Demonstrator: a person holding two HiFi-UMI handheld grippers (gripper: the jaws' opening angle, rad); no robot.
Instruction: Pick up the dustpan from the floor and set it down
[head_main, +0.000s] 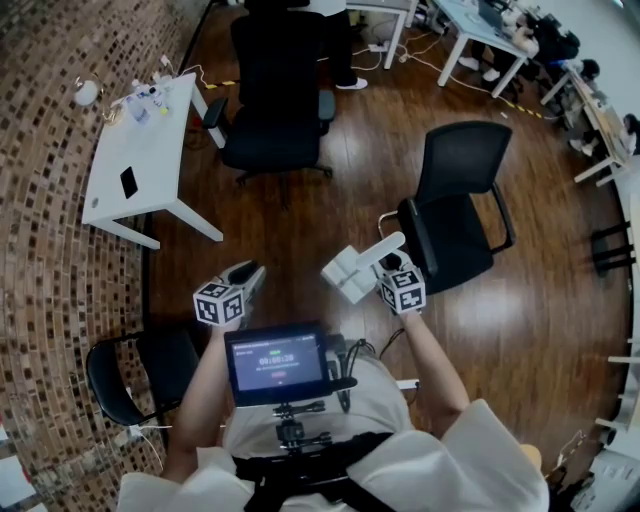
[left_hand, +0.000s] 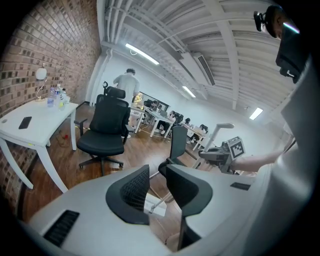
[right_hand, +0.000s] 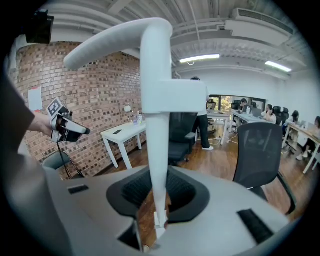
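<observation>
Dustpan (head_main: 352, 270) pinched by right gripper (right_hand: 159, 196) fingers | left gripper (left_hand: 156, 176) fingers spread | wooden floor (head_main: 300, 210), brick wall (head_main: 50, 230), white desk (head_main: 140, 160)

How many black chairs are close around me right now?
3: the far chair beside the white table, the right chair by the dustpan, the left chair by the brick wall. Others may hide among the distant desks.

Both forearms reach forward, left hand-held gripper (head_main: 249, 270) with jaws apart, right hand-held gripper (head_main: 389, 264) clamped shut.
</observation>
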